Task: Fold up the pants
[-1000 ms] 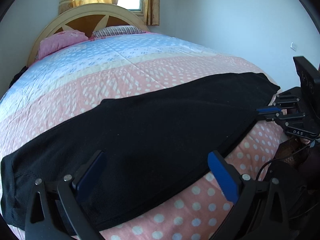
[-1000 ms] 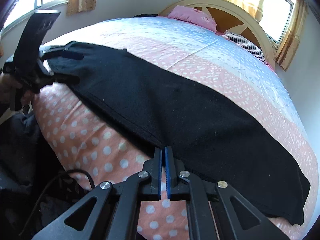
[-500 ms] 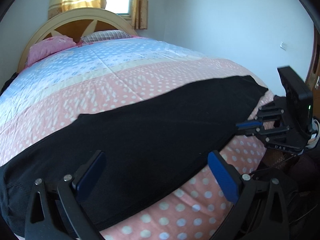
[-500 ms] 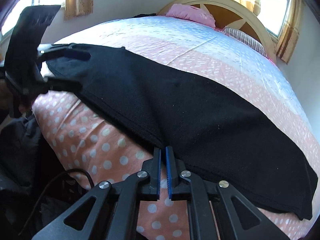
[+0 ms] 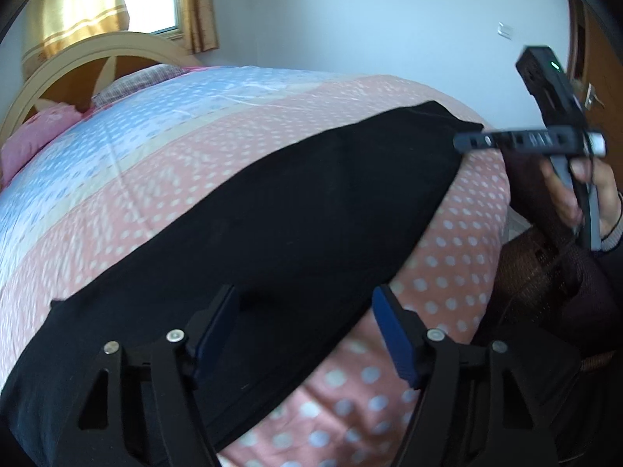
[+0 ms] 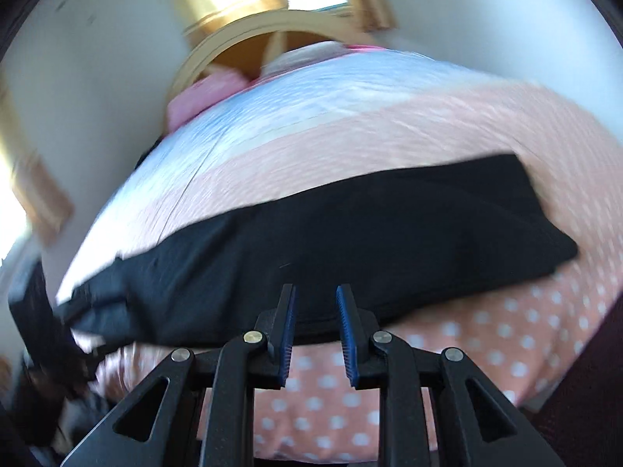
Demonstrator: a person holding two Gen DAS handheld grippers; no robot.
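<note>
Pants (image 5: pixel 296 229): 1 black pair, laid flat as a long band across the near part of the bed; in the left wrist view it runs from 7 o'clock up toward 2 o'clock, and its near edge follows the bed's edge.
Pants, right wrist view (image 6: pixel 319 249): a dark band across the middle of the view, 1 end at 3 o'clock, the other blurred at 9 o'clock.
Left gripper (image 5: pixel 303 330): released, its 2 blue-padded fingers spread wide apart over the near edge of the pants at 6 o'clock; nothing sits between the pads.
Right gripper (image 6: pixel 314 321): partly parted, a clear gap between the 2 blue pads; the tips sit at the near hem of the pants at 6 o'clock, and whether cloth lies in the gap cannot be told.
Right gripper, left wrist view (image 5: pixel 471 142): seen side-on at 2 o'clock, its tip touching or just beside the far end of the pants.
Right hand (image 5: pixel 580 194): wrapped on the gripper handle at 3 o'clock.
Bed cover (image 5: pixel 447 272): pink with white dots near the edge, pale blue farther back.
Headboard (image 5: pixel 78 66): cream arch with wooden panels at 10 o'clock.
Pink pillow (image 5: pixel 35 136): at 9 o'clock, against the headboard.
Curtain (image 5: pixel 78 4): yellow, at 11 o'clock beside a bright window.
Sharpness: the right wrist view is motion-blurred.
</note>
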